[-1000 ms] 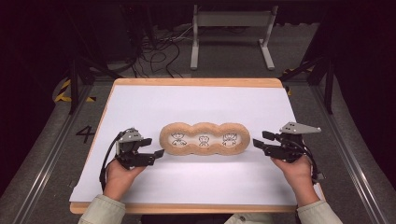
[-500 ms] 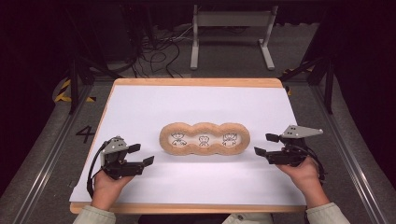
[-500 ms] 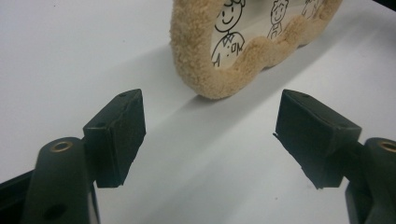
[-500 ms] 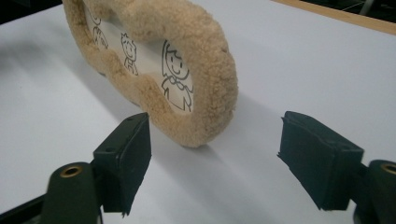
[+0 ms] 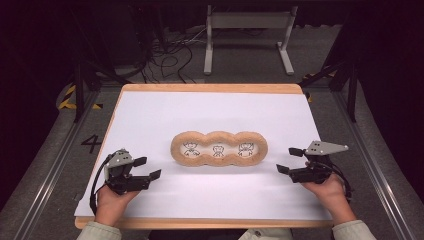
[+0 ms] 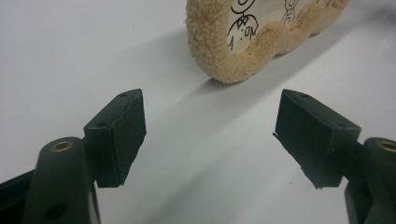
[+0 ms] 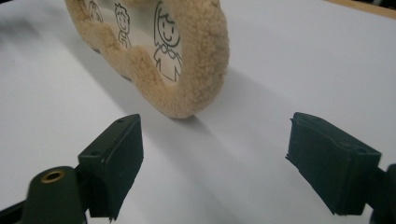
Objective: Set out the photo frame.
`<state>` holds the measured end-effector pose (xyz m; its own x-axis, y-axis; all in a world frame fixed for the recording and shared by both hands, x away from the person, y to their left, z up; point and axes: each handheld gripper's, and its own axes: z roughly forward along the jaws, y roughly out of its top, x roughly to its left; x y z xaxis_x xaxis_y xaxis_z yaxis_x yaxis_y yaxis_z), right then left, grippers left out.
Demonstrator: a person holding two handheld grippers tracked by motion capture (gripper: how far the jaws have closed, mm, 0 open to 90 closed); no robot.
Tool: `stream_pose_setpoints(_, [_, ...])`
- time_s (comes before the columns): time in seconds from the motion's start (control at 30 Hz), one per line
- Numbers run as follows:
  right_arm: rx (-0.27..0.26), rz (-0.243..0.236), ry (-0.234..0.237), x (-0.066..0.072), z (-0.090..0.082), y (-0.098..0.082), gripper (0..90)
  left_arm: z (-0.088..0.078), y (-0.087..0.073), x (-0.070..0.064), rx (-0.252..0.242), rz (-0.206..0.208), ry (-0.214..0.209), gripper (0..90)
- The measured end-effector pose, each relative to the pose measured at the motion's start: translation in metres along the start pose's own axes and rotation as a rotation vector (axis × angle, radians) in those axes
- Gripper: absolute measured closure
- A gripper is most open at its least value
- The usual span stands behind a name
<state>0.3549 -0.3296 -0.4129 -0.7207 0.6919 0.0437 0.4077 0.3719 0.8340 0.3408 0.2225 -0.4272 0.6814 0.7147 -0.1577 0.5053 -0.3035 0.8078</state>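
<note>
A tan, fuzzy three-lobed frame (image 5: 219,149) with cartoon figures in its windows lies flat at the middle of the white sheet (image 5: 210,112). My left gripper (image 5: 148,167) stands open a short way off its left end, low over the sheet; its jaws have just opened a little wider, with nothing between them. My right gripper (image 5: 288,160) stands open off the right end; its jaws have just been opening, with only bare sheet between them. The left gripper view has the frame (image 6: 219,56) ahead of the gripper (image 6: 210,135). The right gripper view has the frame (image 7: 201,60) beyond the gripper (image 7: 215,158).
The sheet covers a wooden table (image 5: 210,88) whose edges show at the back and front. Behind the table lie cables (image 5: 165,55) and a metal stand (image 5: 247,30) on a dark floor. A "4" (image 5: 91,144) is marked on the floor at the left.
Both grippers have drawn back from the ends of the frame, the left one leftward and nearer me, the right one slightly rightward and nearer me. The right jaws stand wider. The frame stays put.
</note>
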Motion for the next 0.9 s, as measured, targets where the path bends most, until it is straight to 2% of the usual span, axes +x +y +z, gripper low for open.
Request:
stream_pose_setpoints(0.2, [0.021,-0.017,-0.012,-0.002,0.007,-0.008,17.4,0.001,-0.001,0.001,0.003,-0.007,-0.009,25.2])
stream_pose_setpoints(0.33, [0.041,-0.031,-0.004,-0.001,0.014,-0.013,15.7,0.005,-0.001,-0.001,0.019,0.037,-0.014,25.0])
stream_pose_setpoints(0.43, [0.069,-0.045,-0.001,0.002,0.018,-0.015,15.4,0.008,-0.001,-0.003,0.030,0.055,-0.016,24.8])
stream_pose_setpoints(0.63, [0.119,-0.063,0.014,0.009,0.029,-0.017,14.7,0.012,-0.002,-0.002,0.040,0.044,-0.028,24.6])
stream_pose_setpoints(0.73, [0.164,-0.072,0.018,0.013,0.036,-0.019,14.2,0.014,-0.002,-0.001,0.045,0.042,-0.028,24.9])
stream_pose_setpoints(0.8, [0.173,-0.073,0.023,0.013,0.037,-0.020,14.0,0.015,-0.002,-0.002,0.046,0.038,-0.029,24.9])
stream_pose_setpoints(0.83, [0.177,-0.073,0.024,0.014,0.038,-0.020,13.9,0.016,-0.002,-0.001,0.054,0.055,-0.026,24.8])
stream_pose_setpoints(0.9, [0.181,-0.069,0.024,0.014,0.038,-0.020,13.6,0.017,-0.002,-0.001,0.059,0.044,-0.025,24.7])
